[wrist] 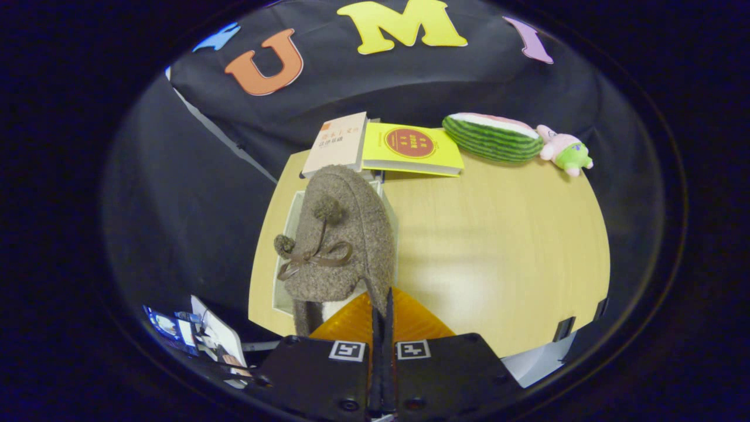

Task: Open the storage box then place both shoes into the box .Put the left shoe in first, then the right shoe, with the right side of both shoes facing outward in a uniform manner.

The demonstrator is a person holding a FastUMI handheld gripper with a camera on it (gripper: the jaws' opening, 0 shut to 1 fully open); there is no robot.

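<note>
Claw pinches shoe collar, above box.

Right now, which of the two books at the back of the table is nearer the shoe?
The pale beige book, which the held shoe reaches; the yellow book lies further toward the watermelon plush. The tool pinches the shoe's rim.

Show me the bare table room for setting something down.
Free: the wide table stretch right of the shoe and box, below the books and watermelon toy. Crowded: the far edge and the box side, where the gripper pinches the shoe.
</note>
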